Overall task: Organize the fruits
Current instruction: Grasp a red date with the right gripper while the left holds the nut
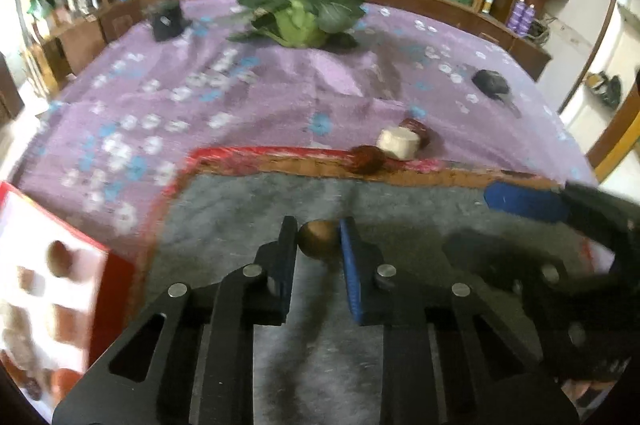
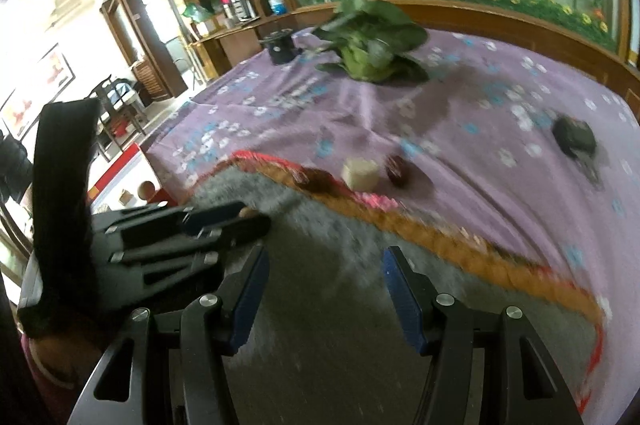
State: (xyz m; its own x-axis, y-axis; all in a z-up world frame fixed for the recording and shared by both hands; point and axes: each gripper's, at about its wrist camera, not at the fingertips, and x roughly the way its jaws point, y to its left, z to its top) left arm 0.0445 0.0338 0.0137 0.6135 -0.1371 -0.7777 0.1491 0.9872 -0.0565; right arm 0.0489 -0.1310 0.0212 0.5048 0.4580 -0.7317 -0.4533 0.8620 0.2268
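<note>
My left fingers (image 1: 319,239) pinch a small, round, brown fruit (image 1: 318,238) just above the grey mat (image 1: 248,209). My right fingers (image 2: 325,267) are spread, holding nothing.

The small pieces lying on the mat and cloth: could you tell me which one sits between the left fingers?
The round brown fruit on the grey mat; the dark red piece, the pale block and the other red piece lie farther off at the mat's border, untouched.

Purple floral cloth (image 1: 248,113) — grey mat (image 1: 400,201), cabbage (image 1: 300,13) atop.
</note>
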